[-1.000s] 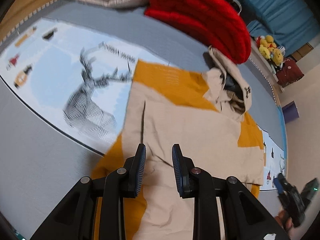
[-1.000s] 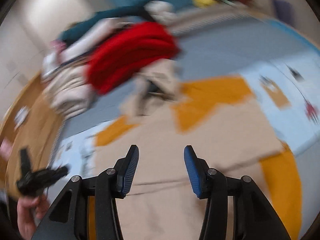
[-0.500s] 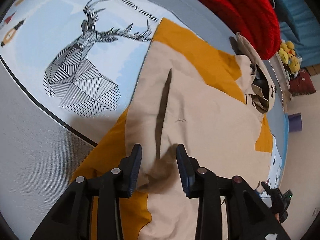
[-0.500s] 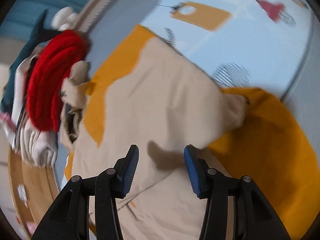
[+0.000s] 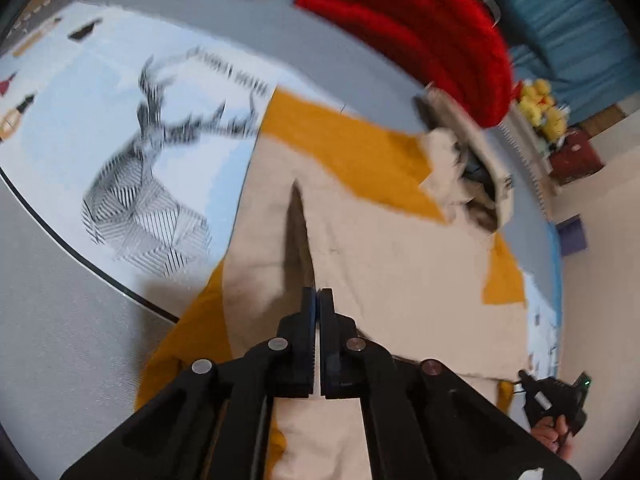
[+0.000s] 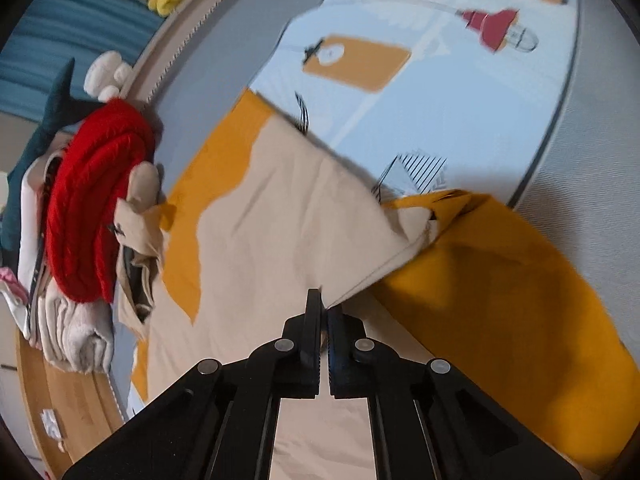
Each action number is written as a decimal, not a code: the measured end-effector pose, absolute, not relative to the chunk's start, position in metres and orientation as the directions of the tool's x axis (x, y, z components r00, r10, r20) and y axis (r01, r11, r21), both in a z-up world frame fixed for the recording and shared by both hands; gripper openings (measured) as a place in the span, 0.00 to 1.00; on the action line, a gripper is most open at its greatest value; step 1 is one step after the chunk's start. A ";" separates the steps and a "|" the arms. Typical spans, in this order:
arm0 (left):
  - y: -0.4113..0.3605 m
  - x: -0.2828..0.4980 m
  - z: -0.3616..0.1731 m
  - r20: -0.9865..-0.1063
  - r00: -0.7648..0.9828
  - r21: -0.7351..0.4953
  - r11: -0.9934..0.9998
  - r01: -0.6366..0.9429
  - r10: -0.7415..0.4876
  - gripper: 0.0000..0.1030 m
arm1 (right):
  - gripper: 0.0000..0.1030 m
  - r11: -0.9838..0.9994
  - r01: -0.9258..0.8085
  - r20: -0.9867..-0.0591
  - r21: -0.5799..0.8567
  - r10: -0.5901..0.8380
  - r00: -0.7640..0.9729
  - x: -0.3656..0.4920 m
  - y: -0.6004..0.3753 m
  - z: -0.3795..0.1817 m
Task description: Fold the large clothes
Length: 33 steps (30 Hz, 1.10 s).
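A beige and mustard hoodie [image 5: 400, 248] lies spread on the bed, hood [image 5: 468, 168] towards the far end. My left gripper [image 5: 317, 294] is shut on a pinch of its beige cloth, which rises in a dark ridge ahead of the fingers. In the right wrist view the hoodie [image 6: 280, 232] fills the middle. My right gripper [image 6: 325, 304] is shut on a beige edge that is lifted off the mustard sleeve [image 6: 512, 304]. The right gripper also shows small in the left wrist view [image 5: 556, 400].
The bedsheet has a deer print [image 5: 148, 196] on pale blue and small drawings [image 6: 360, 60]. A folded red knit [image 5: 420, 28] sits on a clothes pile [image 6: 80, 208] at the head. Yellow plush toys [image 5: 540, 104] and a blue curtain [image 5: 560, 20] lie beyond.
Both grippers have closed from open onto the hoodie's cloth. The left one has pulled up a ridge; the right one has lifted a beige edge off the sleeve.
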<state>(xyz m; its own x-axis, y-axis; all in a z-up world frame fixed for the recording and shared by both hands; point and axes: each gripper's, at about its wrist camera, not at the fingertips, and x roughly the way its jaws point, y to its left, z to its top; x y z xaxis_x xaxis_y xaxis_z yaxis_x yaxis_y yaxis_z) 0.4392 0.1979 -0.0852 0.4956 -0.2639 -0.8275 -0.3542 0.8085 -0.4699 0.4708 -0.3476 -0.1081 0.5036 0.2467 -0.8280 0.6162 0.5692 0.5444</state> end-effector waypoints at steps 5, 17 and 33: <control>0.194 0.423 -0.081 -0.859 0.469 -0.408 0.830 -0.381 -0.206 0.00 | 0.03 0.594 0.657 -0.875 0.464 0.193 0.444 0.462 -0.343 -0.110; 0.176 0.434 -0.082 -0.868 0.473 -0.332 0.887 -0.322 -0.153 0.09 | 0.47 0.832 0.427 -0.804 0.354 0.038 0.593 0.470 -0.307 -0.048; 0.143 0.448 -0.097 -0.938 0.344 -0.154 0.946 -0.285 -0.049 0.16 | 0.48 0.952 0.235 -0.896 0.197 0.078 0.436 0.493 -0.277 -0.068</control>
